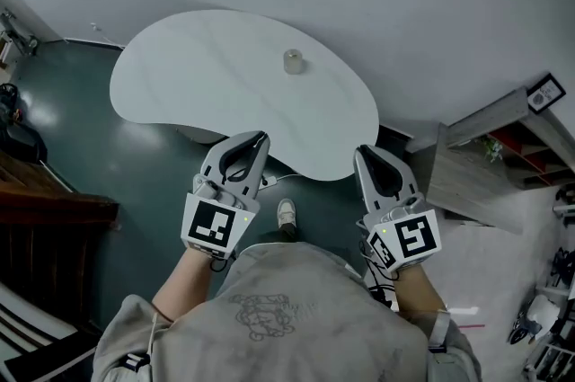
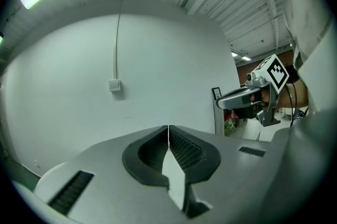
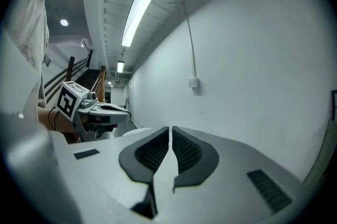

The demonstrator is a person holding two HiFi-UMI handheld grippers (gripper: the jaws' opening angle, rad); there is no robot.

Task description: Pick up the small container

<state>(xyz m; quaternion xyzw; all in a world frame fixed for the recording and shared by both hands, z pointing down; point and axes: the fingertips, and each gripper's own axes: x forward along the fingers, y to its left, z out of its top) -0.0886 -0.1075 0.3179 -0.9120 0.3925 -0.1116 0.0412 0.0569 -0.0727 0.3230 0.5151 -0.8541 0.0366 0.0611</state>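
A small pale cylindrical container [image 1: 294, 61] stands upright on the white kidney-shaped table [image 1: 198, 84], near its far edge. Both grippers hang in front of the person's chest, at the table's near edge and well short of the container. My left gripper [image 1: 260, 137] is shut and holds nothing; its own view shows its jaws [image 2: 168, 133] meeting, aimed at the white wall. My right gripper [image 1: 360, 152] is also shut and empty, its tips [image 3: 170, 133] nearly touching. Neither gripper view shows the container. Each gripper appears in the other's view.
Dark teal floor surrounds the table. A wooden shelf unit [image 1: 503, 155] stands to the right, and dark stairs [image 1: 45, 200] lie to the left. The white wall carries a small switch box [image 2: 115, 85]. The person's shoe [image 1: 286, 214] shows below the table edge.
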